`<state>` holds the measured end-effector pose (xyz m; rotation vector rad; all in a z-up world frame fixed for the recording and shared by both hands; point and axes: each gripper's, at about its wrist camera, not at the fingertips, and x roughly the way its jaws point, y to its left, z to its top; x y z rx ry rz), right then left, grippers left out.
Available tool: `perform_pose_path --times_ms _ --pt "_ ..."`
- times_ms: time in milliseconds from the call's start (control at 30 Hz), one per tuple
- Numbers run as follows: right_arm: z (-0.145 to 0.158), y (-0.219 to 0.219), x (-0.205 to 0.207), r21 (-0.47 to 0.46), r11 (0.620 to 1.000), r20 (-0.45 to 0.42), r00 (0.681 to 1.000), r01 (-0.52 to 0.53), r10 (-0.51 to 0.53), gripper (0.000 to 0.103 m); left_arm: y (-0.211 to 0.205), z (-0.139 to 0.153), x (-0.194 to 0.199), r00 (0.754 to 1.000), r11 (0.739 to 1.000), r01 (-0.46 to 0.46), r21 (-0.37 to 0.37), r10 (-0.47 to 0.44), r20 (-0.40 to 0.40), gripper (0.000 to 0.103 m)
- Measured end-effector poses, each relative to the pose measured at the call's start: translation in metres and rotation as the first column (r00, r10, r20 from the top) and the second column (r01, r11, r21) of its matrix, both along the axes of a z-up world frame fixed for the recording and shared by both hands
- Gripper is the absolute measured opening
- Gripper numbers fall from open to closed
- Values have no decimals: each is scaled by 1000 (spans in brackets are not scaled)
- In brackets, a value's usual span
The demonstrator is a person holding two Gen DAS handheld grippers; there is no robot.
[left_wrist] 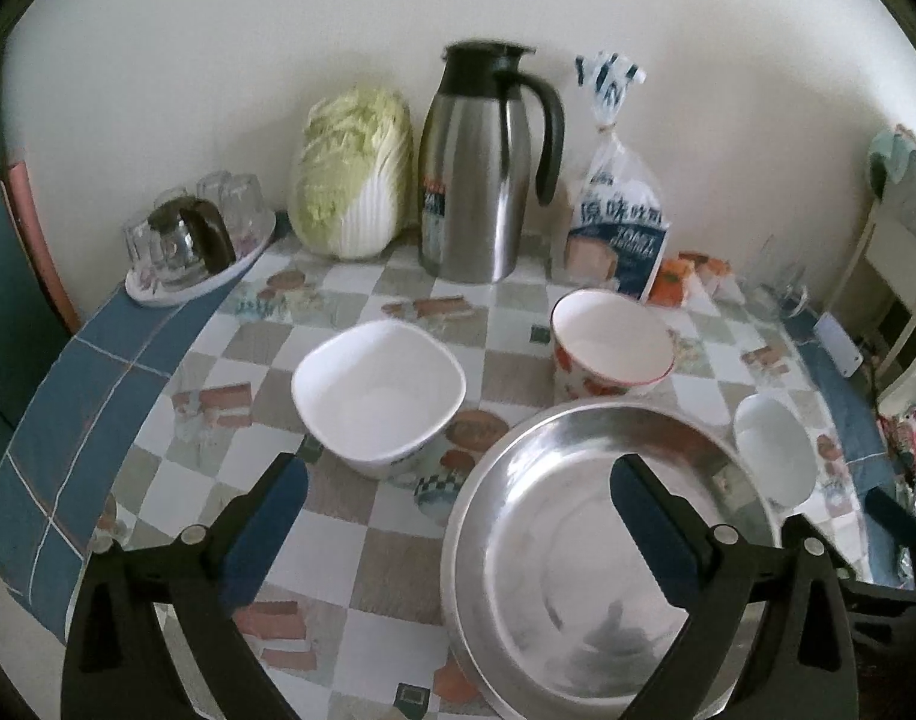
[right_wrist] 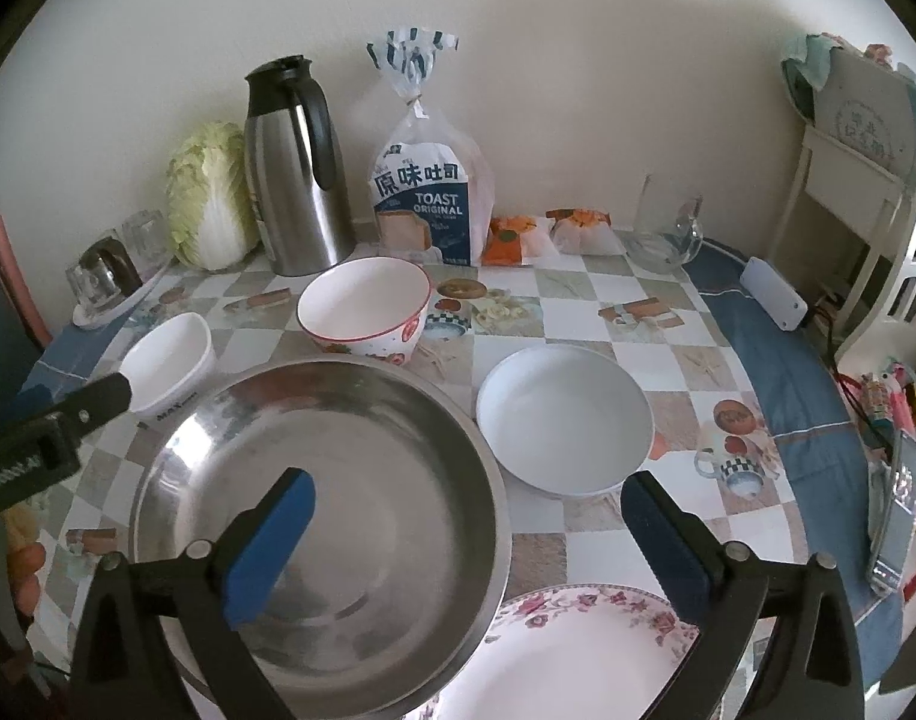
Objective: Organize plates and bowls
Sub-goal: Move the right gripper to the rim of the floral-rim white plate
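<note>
Now | left tongs (left_wrist: pixel 458 492) gaping | right tongs (right_wrist: pixel 467 507) gaping | steel bowl (right_wrist: pixel 362 480) below

Bread bag (right_wrist: pixel 429 204), far side of the worktop, right of the steel jug: Chinese characters "原味吐司" above "TOAST ORIGINAL" in white on dark blue. Smaller print beneath, unreadable. Square white bowl (right_wrist: pixel 170 360), near left: dark lettering low on its wall, roughly "MAX", blurred.
</note>
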<state>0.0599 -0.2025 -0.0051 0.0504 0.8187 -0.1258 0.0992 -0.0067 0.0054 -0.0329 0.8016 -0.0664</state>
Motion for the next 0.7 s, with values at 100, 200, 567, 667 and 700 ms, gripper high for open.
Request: perform_pose_path --times_ms 100,200,567,667,700 --pt "1 0 -1 -1 1000 3 1000 1 -1 103 -1 9 -7 999 1000 10 -12 -9 31 101" --pt "4 1 -4 1 1000 15 1000 1 -1 103 -4 15 -12 999 1000 25 -16 -25 48 101" --pt "18 -1 -28 26 1000 87 996 -10 8 103 -27 20 -35 990 993 117 -4 -117 74 101" --pt "21 -4 -39 26 1000 99 995 -8 5 103 -33 20 -41 988 990 138 -12 -136 75 101" --pt "21 -6 -42 30 1000 101 995 -7 4 103 -35 20 -43 987 989 146 -14 -144 76 101"
